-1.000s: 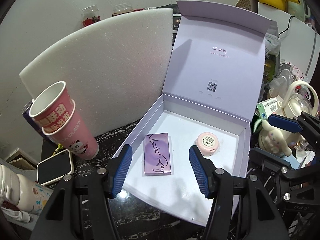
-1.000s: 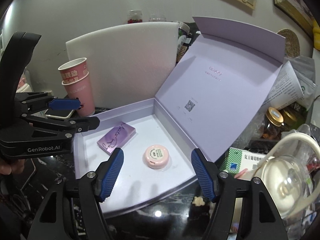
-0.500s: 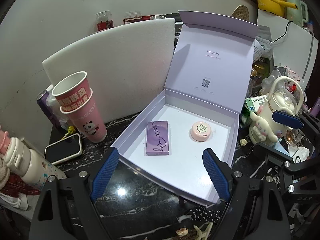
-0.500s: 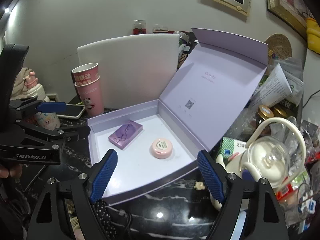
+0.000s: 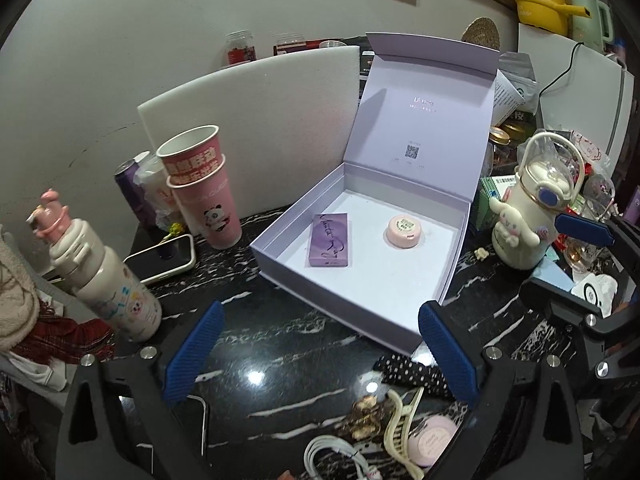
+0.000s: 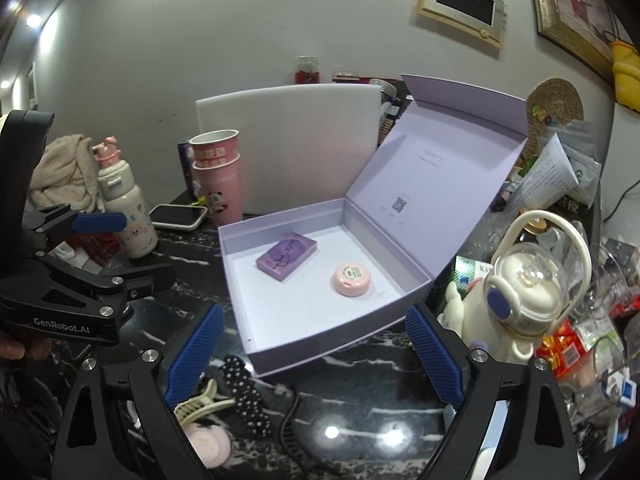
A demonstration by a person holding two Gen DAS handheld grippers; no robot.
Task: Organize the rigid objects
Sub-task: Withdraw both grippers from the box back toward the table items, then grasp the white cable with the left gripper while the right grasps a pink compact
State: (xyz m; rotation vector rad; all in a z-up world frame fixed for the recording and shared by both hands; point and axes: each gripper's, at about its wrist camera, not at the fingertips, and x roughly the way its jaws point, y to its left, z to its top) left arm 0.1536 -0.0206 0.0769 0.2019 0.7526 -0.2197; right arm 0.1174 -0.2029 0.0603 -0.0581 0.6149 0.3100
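Observation:
An open lilac gift box (image 5: 456,264) (image 6: 236,276) lies on the black marble table with its lid standing up. Inside lie a purple palette (image 5: 330,240) (image 6: 286,256) and a round pink compact (image 5: 404,232) (image 6: 352,279). My left gripper (image 5: 320,356) is open and empty, held back from the box's near edge. My right gripper (image 6: 316,354) is open and empty, just before the box's front corner. In front of the box lie a cream hair claw (image 5: 400,428) (image 6: 200,402), a pink round case (image 5: 434,440) (image 6: 210,446) and a dotted black clip (image 6: 246,396).
Stacked pink paper cups (image 5: 204,196), a phone (image 5: 164,258) and a white bottle (image 5: 104,276) stand left of the box. A white foam board (image 5: 256,120) stands behind. A cream bunny bottle (image 5: 532,208) (image 6: 528,288) and clutter crowd the right. A white cable (image 5: 332,456) lies near.
Both grippers have pulled back and up from the box and opened wider. The hair claw, pink case and dotted clip on the near table have come into view.

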